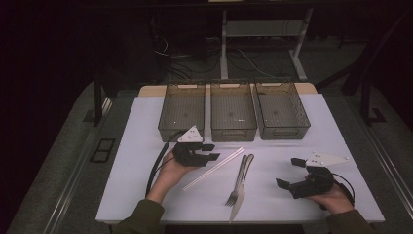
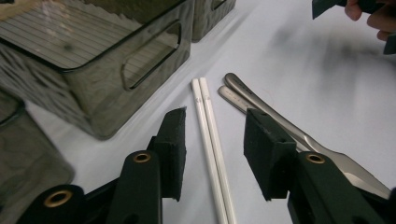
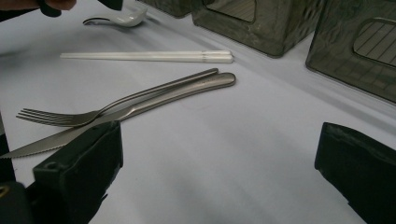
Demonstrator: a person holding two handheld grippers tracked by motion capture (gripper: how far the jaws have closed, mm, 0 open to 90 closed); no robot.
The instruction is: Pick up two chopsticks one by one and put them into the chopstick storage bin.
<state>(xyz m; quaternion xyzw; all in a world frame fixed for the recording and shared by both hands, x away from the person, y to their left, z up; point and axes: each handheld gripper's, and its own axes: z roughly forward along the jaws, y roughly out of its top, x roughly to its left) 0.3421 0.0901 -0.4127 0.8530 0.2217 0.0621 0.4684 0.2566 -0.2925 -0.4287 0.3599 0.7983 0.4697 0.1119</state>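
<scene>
From my high view I count three smoky, translucent plastic bins [image 1: 234,117] in a row at the table's twelve o'clock, on a white tabletop [image 1: 146,195]. Below them lie two white chopsticks [image 1: 214,168], one steel fork [image 1: 237,187] and one steel knife [image 1: 242,192].

My left gripper [image 1: 210,152] sits at nine o'clock of the chopsticks, its jaws parted with the pads astride the pair's near end. The left gripper view gives what the overhead cannot: the chopsticks [image 2: 210,135] run straight between the two black foam pads [image 2: 173,149], touching neither, so nothing is gripped. They are slim, smooth, square-ended rods lying flush together on the table. Just at their three o'clock lie the rounded brushed-metal handles of the fork and knife [image 2: 243,91].

My right gripper [image 1: 292,174] rests at three o'clock of the cutlery, jaws wide apart and holding nothing.

The right gripper view adds a detail the others lack: a glossy white ceramic spoon [image 3: 122,19] (I think, it is half cut off by the frame) at eleven o'clock, near my left hand. It also shows the knife's serrated edge [image 3: 37,148] and the fork's four tines [image 3: 42,116].
</scene>
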